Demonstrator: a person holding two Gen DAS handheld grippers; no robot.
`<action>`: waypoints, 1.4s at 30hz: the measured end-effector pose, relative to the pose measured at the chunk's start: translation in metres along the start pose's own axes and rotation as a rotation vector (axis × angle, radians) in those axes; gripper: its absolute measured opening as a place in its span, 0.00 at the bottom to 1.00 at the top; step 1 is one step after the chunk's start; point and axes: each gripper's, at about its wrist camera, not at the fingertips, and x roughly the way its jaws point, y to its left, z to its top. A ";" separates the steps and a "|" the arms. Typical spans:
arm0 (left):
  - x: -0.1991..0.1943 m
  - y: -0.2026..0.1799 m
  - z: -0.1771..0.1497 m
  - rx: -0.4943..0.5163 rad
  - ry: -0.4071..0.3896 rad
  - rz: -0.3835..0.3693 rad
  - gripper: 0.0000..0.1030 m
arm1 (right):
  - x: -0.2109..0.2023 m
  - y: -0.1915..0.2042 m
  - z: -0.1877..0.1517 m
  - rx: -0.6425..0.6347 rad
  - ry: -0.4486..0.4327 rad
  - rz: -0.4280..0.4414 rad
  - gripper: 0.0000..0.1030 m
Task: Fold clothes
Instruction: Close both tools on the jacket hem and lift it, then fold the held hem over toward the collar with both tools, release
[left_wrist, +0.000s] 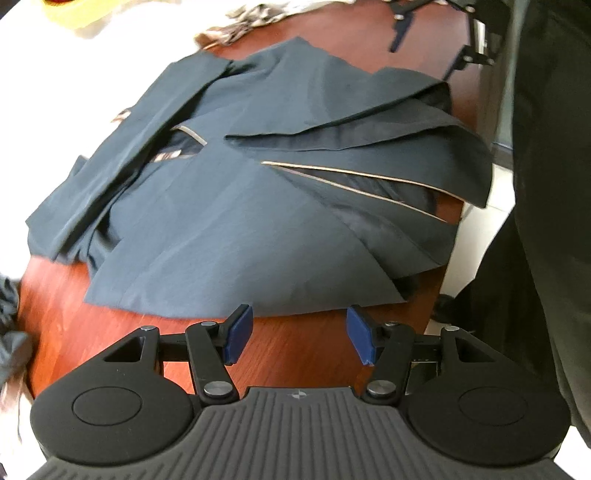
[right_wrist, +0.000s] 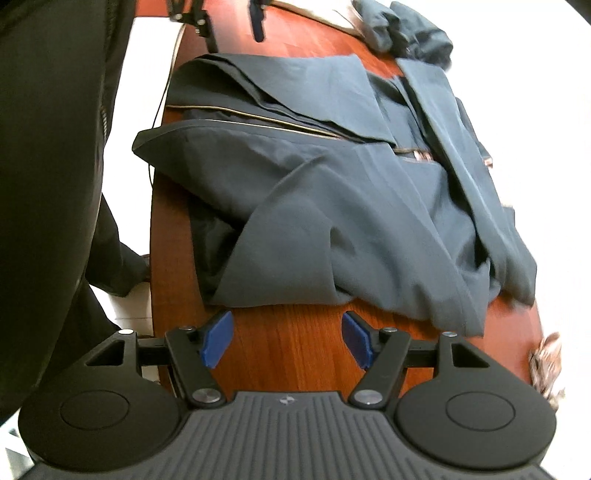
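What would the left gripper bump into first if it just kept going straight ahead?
Probably the near edge of the dark blue garment. The left gripper is open over bare wooden table, though its height above the wood is unclear.

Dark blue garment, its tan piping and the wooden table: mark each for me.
dark blue garment (left_wrist: 221, 236), left wrist view, broad front panel.
tan piping (left_wrist: 354, 175), left wrist view, upper trim line.
wooden table (right_wrist: 288, 343), right wrist view, bare surface.

Bright, even daylight in both views. White blowout at ten o'clock in the left wrist view and two o'clock in the right. Soft sheen on the red counter (left_wrist: 295, 354). Fisheye bending bows its edges. Motion blur smears the dark garment (right_wrist: 369, 221) toward four o'clock.
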 end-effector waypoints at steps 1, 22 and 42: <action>0.000 -0.003 0.000 0.022 -0.008 -0.003 0.58 | 0.001 0.000 0.001 -0.010 -0.006 -0.002 0.70; 0.012 -0.004 0.008 0.182 -0.124 -0.093 0.08 | 0.017 -0.013 0.038 -0.030 -0.082 0.075 0.06; 0.021 0.135 0.031 -0.738 -0.195 -0.142 0.06 | 0.033 -0.155 0.044 0.695 -0.059 -0.106 0.02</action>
